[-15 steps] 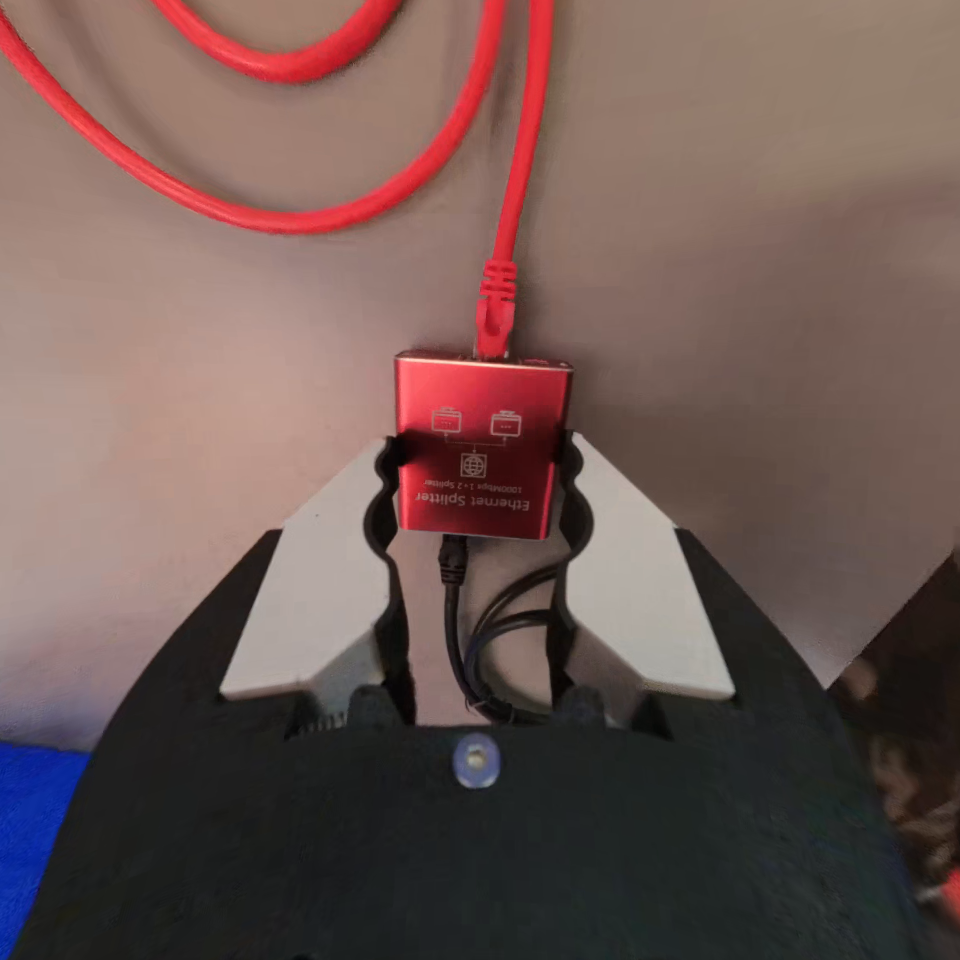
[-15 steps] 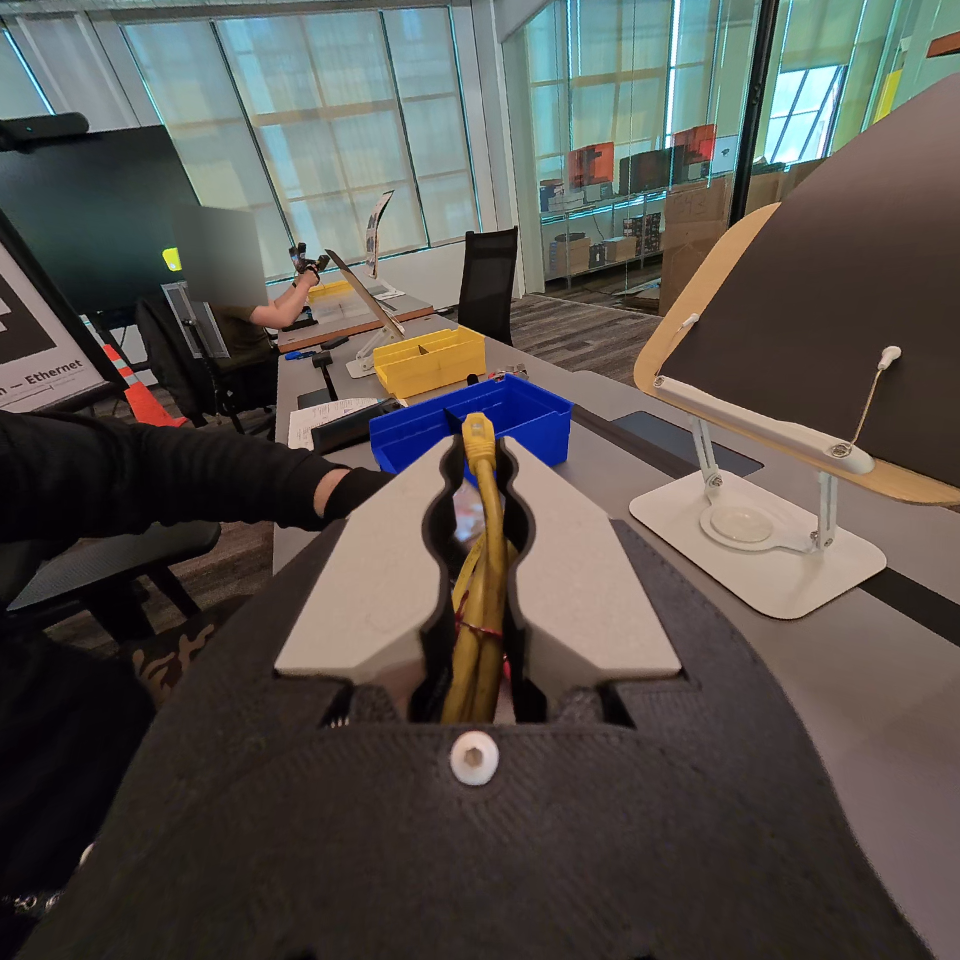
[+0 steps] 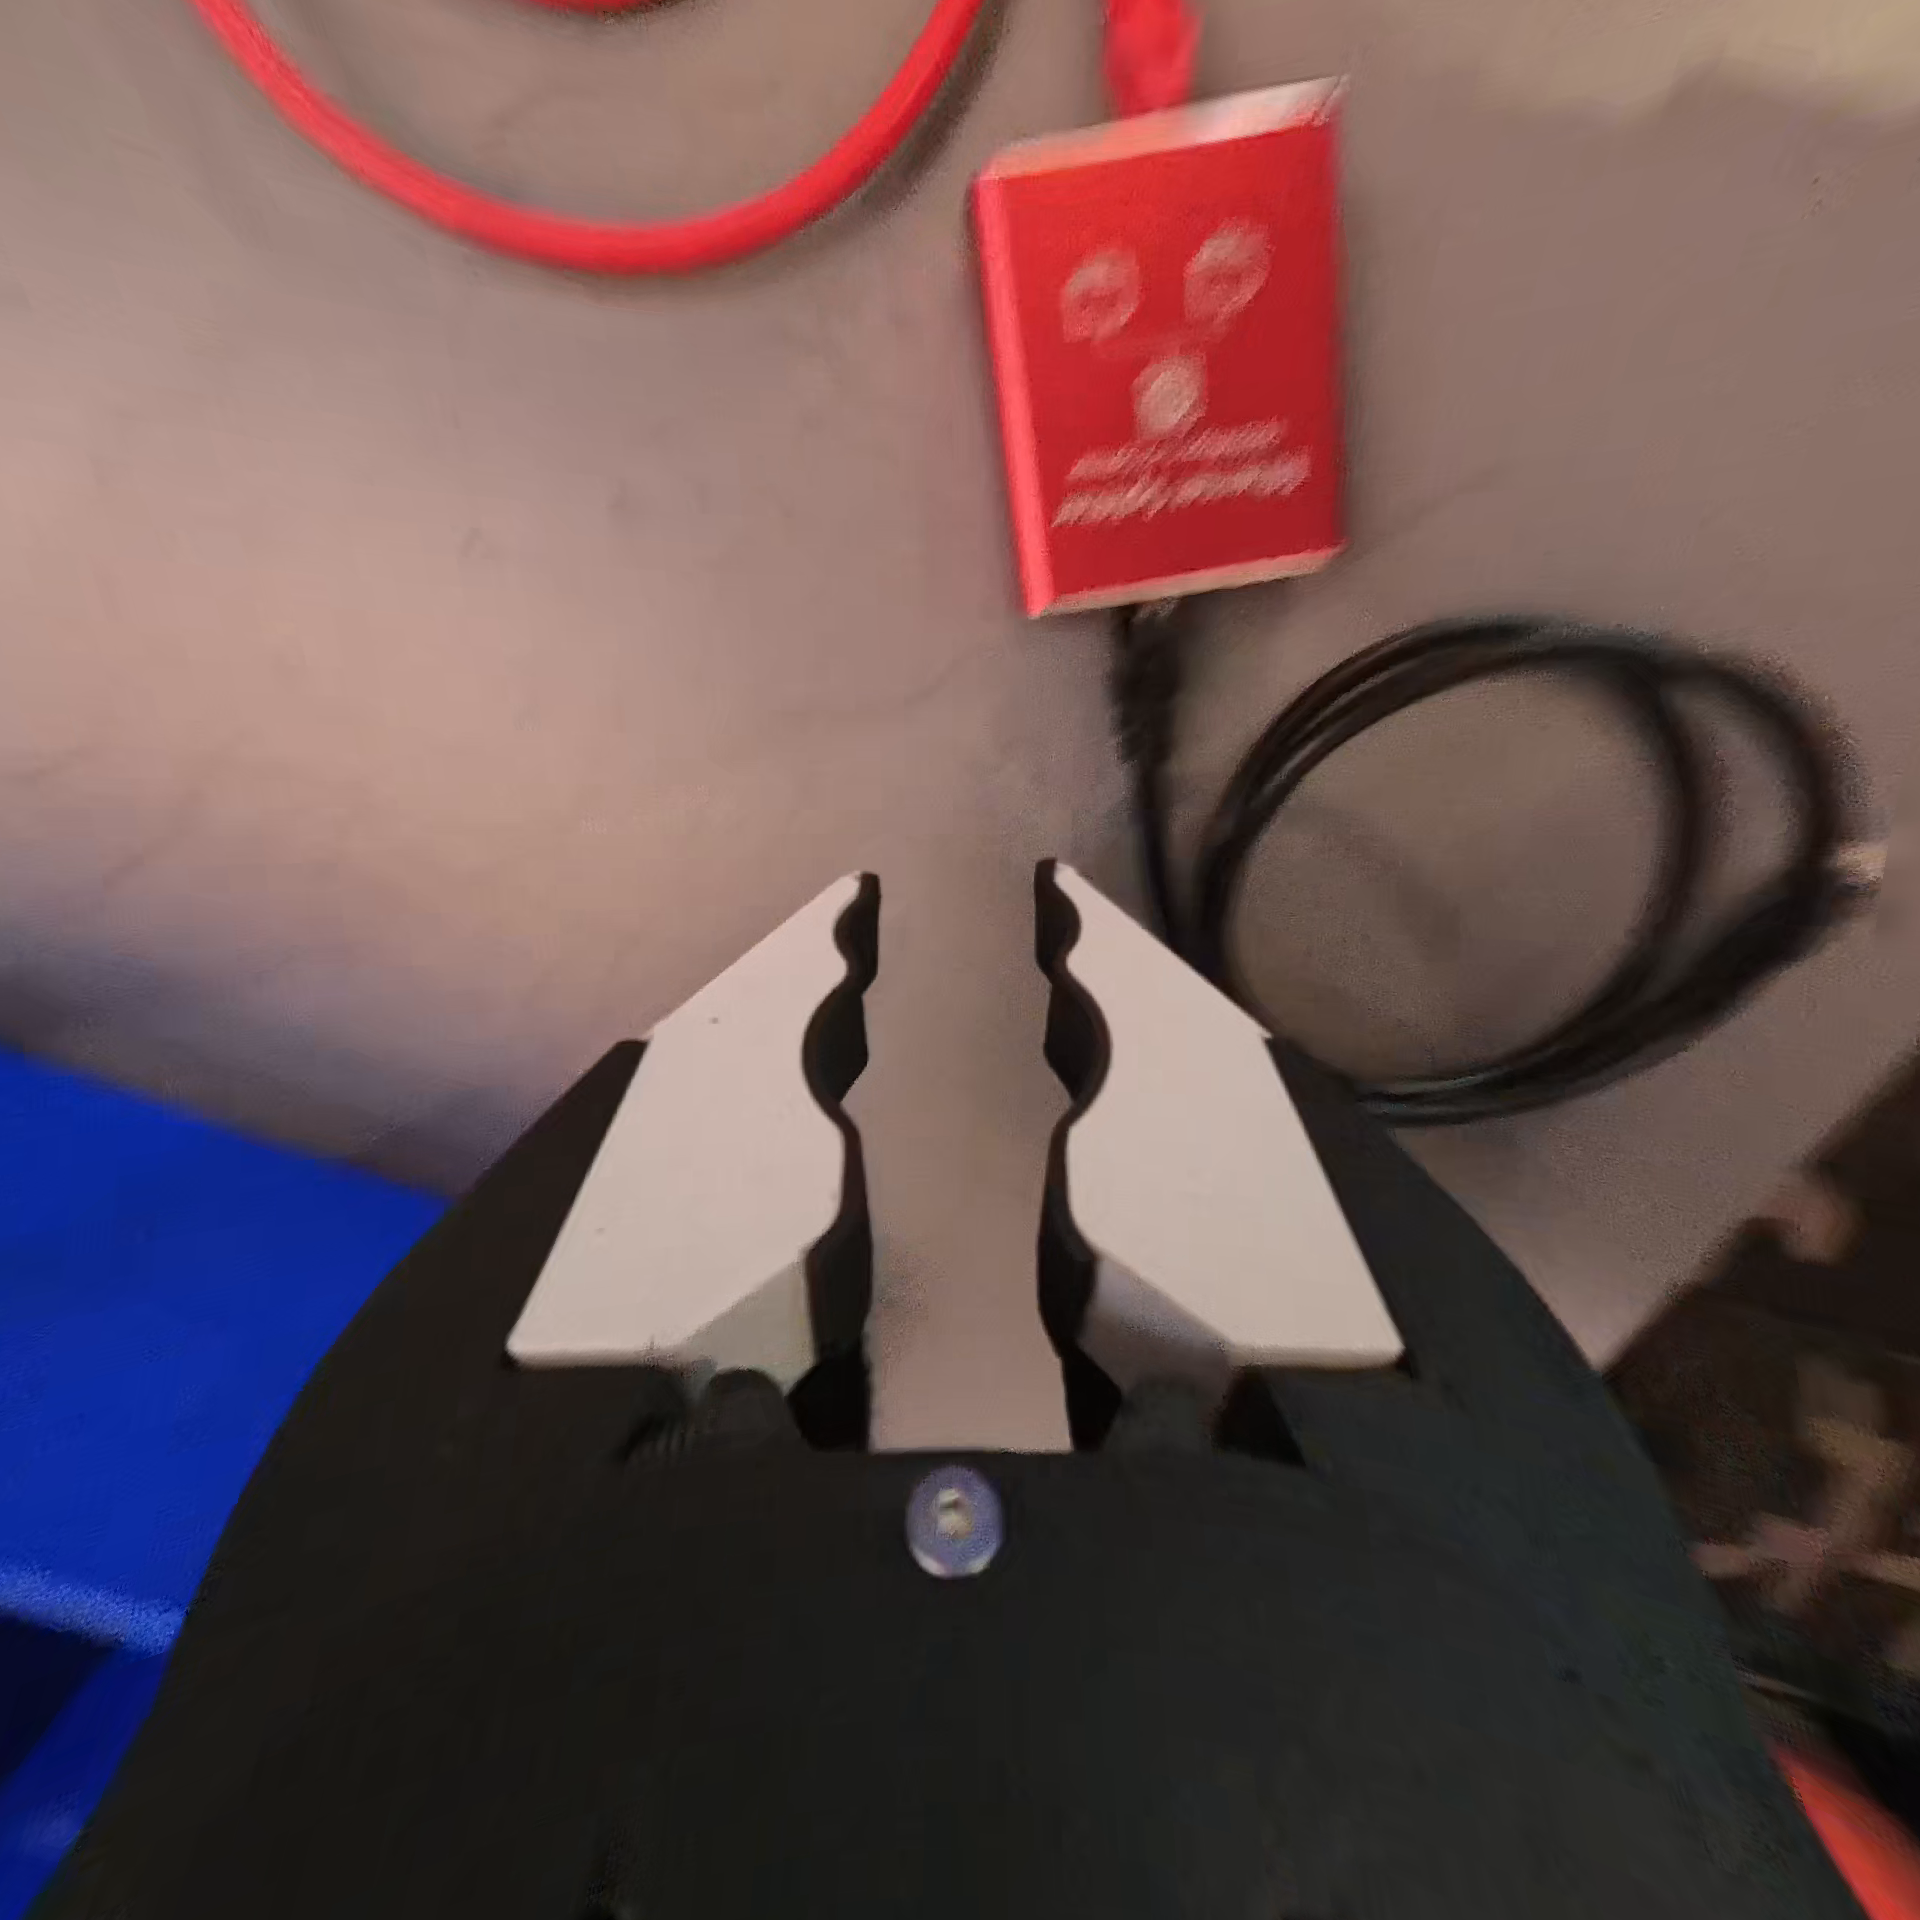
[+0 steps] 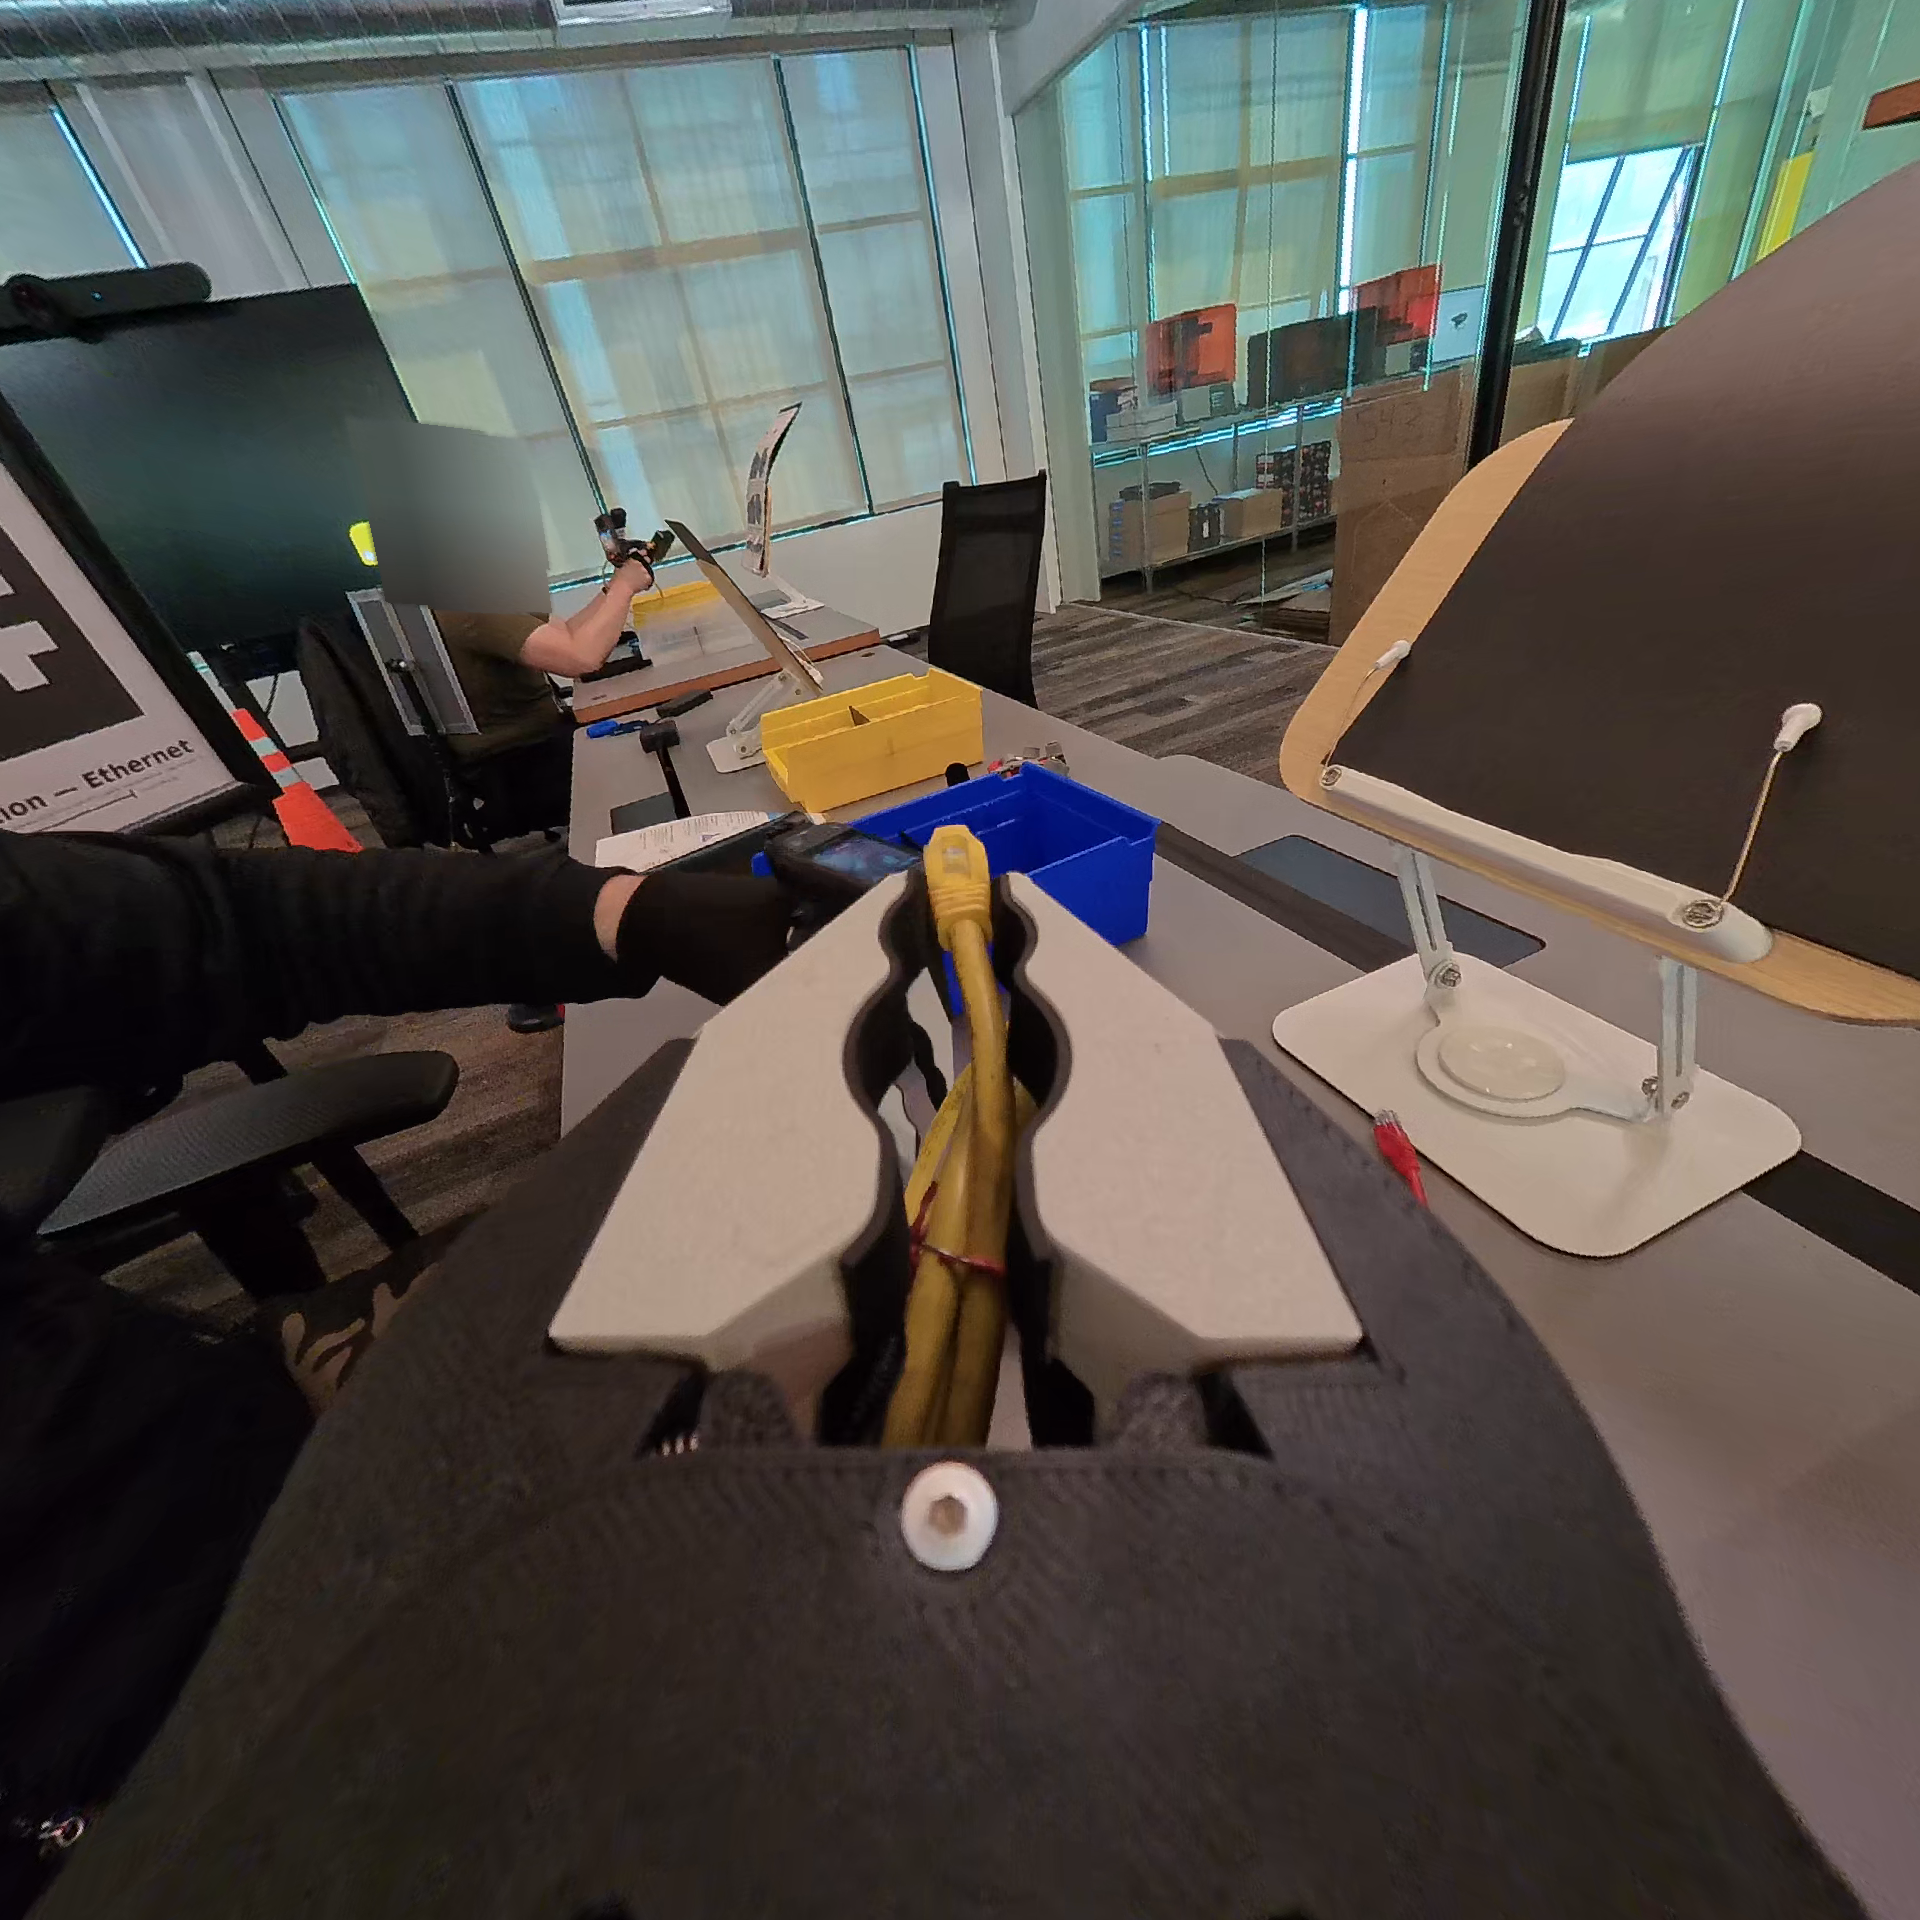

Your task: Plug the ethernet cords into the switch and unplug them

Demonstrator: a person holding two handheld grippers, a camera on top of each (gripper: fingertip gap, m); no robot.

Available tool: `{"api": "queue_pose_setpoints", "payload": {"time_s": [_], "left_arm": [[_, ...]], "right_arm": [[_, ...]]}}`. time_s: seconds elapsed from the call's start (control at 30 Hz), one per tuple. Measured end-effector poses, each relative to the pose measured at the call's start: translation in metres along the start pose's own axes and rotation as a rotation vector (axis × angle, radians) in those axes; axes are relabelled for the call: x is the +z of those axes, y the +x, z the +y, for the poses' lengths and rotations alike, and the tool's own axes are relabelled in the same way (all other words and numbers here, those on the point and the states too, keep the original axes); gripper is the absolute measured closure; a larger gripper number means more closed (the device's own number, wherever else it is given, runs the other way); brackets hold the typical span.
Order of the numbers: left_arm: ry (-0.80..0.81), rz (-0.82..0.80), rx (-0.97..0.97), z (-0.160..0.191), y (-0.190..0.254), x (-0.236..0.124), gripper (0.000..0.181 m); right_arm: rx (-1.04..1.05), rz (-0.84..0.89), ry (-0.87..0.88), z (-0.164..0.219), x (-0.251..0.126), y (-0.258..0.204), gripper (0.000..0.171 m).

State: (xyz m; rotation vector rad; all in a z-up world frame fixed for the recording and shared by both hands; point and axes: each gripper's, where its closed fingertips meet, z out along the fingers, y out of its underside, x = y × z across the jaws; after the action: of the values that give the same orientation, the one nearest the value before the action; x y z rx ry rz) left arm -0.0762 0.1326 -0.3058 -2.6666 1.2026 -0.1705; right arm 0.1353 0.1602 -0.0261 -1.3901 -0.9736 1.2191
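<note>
The left tool [image 3: 957,883] hangs open and empty, near the red switch [image 3: 1164,348] on the bench [image 3: 468,623]. The right tool [image 4: 954,883] grips a yellow cord [image 4: 971,977].

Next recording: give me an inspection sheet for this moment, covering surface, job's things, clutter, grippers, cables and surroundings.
Surface: grey table, bare near the switch.
Job's things: red switch flat on the table, red cord at its far end; view blurred.
Clutter: blue bin, yellow bin, white stand.
Grippers: left hand-held gripper open, empty, short of the switch; right hand-held gripper shut on yellow cord.
Cables: black cable coiled beside the switch.
Surroundings: office windows, chair, another person seated.
</note>
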Motion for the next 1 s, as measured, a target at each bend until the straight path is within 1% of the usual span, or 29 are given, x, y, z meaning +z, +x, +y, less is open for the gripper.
{"api": "queue_pose_setpoints", "payload": {"time_s": [0.07,0.1,0.13,0.2,0.27,0.33,0.37,0.4,0.47,0.5,0.57,0.67,0.7,0.77,0.9,1.0], "left_arm": [[-0.057,-0.139,0.080,0.014,-0.015,0.002,0.157],[-0.059,-0.149,0.103,0.016,-0.014,0.005,0.159],[-0.072,-0.124,0.106,0.020,-0.008,0.010,0.159],[-0.097,-0.119,0.152,0.025,0.005,0.019,0.155],[-0.058,-0.113,0.191,0.019,0.023,0.020,0.154],[-0.009,-0.158,0.233,0.012,0.036,0.019,0.136],[0.025,-0.168,0.242,0.008,0.044,0.020,0.130],[0.050,-0.168,0.242,0.005,0.054,0.021,0.131],[0.076,-0.260,0.265,-0.003,0.060,0.018,0.112],[0.093,-0.298,0.284,-0.009,0.063,0.017,0.107],[0.165,-0.313,0.316,-0.023,0.080,0.018,0.103],[0.251,-0.345,0.378,-0.048,0.102,0.022,0.099],[0.276,-0.345,0.396,-0.058,0.111,0.025,0.101],[0.314,-0.335,0.427,-0.079,0.130,0.029,0.099],[0.365,-0.324,0.447,-0.123,0.160,0.040,0.102],[0.415,-0.233,0.505,-0.155,0.193,0.048,0.097]], "right_arm": [[0.002,-0.004,-0.002,0.001,0.003,-0.001,0.161],[0.002,-0.006,-0.006,0.002,0.004,-0.001,0.161],[0.001,-0.008,-0.011,0.003,0.006,-0.002,0.161],[-0.003,-0.011,-0.021,0.005,0.009,-0.005,0.161],[-0.008,-0.010,-0.024,0.005,0.009,-0.006,0.161],[-0.007,-0.008,-0.020,0.003,0.008,-0.005,0.162],[-0.006,-0.006,-0.017,0.003,0.007,-0.004,0.161],[-0.005,-0.005,-0.015,0.002,0.006,-0.003,0.161],[-0.001,-0.004,-0.012,0.002,0.004,-0.001,0.161],[0.001,-0.003,-0.012,0.003,0.004,-0.001,0.161],[0.004,-0.001,-0.011,0.003,0.003,0.001,0.161],[0.002,-0.001,-0.006,0.002,0.001,0.001,0.161],[0.000,0.000,-0.003,0.001,0.000,0.001,0.161],[-0.001,0.003,0.004,-0.002,-0.003,0.001,0.161],[-0.007,0.012,0.014,-0.006,-0.009,0.002,0.160],[-0.011,0.019,0.020,-0.008,-0.016,0.004,0.161]]}}
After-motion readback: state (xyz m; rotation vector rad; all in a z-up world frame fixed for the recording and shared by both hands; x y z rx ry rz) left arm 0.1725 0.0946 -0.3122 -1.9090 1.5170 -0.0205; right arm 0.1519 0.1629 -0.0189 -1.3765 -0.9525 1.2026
